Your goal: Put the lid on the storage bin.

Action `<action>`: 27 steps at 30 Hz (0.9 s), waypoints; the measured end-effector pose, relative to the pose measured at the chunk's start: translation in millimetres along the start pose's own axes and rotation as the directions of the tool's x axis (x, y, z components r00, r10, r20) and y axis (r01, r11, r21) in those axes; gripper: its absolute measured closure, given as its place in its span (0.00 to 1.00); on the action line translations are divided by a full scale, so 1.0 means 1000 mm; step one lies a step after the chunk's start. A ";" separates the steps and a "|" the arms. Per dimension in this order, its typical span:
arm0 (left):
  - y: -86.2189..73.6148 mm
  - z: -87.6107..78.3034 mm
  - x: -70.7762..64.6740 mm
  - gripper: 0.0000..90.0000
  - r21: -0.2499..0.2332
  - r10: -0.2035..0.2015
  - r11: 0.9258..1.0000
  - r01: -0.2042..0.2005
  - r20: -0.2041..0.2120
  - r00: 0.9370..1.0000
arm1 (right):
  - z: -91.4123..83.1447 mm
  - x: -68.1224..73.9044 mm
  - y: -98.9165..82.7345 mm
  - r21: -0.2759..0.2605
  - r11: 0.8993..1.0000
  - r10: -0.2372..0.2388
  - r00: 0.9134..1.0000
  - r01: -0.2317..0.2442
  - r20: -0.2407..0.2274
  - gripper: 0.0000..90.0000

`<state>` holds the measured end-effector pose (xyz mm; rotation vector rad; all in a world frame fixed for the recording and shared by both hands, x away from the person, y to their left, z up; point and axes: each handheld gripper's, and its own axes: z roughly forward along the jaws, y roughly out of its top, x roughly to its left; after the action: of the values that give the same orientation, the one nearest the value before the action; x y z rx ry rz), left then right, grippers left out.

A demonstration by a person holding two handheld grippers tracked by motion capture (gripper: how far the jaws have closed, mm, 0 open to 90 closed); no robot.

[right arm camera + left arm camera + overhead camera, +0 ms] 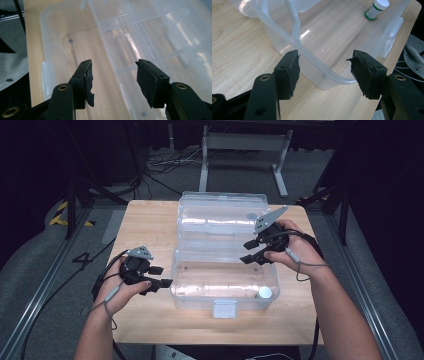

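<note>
I find the clear plastic box (225,285) standing open at the middle of the worktop (150,227), its lid (222,217) folded back flat on the far side. One small white-capped bottle (264,293) stands inside, in the near right corner; the left gripper view shows its green label.

My left claw (159,276) is spread and holds nothing; it sits just beside the box's left end wall, with the rounded corner of the rim (317,63) lying between the jaws but untouched. My right claw (252,251) is likewise spread and empty, hovering over the hinge line at the right, above the seam between lid and box.

My judgement: the bottle is placed and closing is the step in hand. The next move calls for the right claw to catch the lid's edge and swing it forward while the left steadies the box against sliding.
</note>
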<state>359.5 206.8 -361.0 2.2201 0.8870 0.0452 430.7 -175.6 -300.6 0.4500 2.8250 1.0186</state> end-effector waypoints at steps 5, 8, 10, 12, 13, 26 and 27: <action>0.000 0.002 -0.002 0.45 0.008 0.012 1.000 -0.012 0.005 1.000 | -0.003 -0.007 0.012 -0.031 1.000 0.001 1.000 0.000 0.030 0.54; -0.001 0.004 -0.004 0.44 0.014 0.014 1.000 -0.015 0.010 1.000 | -0.002 -0.013 0.021 -0.044 0.999 -0.014 0.999 0.015 0.039 0.55; -0.001 0.005 -0.005 0.44 0.012 0.017 1.000 -0.017 0.012 1.000 | -0.001 -0.014 0.023 -0.043 0.999 -0.020 0.999 0.022 0.043 0.55; -0.001 0.004 -0.005 0.44 0.013 0.026 1.000 -0.026 0.013 1.000 | 0.000 -0.017 0.030 -0.046 0.998 -0.038 0.998 0.041 0.056 0.56; -0.001 0.004 -0.006 0.44 0.013 0.027 1.000 -0.027 0.012 1.000 | 0.001 -0.017 0.033 -0.053 0.998 -0.040 0.998 0.042 0.053 0.56; 0.000 0.004 -0.008 0.44 0.007 0.025 1.000 -0.025 0.018 1.000 | 0.009 -0.029 0.055 -0.092 0.994 -0.047 0.998 0.052 0.052 0.58; 0.000 0.003 -0.008 0.44 0.007 0.027 1.000 -0.027 0.018 0.999 | 0.010 -0.032 0.057 -0.093 0.994 -0.044 0.997 0.049 0.056 0.58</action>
<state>354.4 200.1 -361.9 2.2362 0.8489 0.0345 476.7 -138.3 -272.0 0.3943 2.7133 1.1079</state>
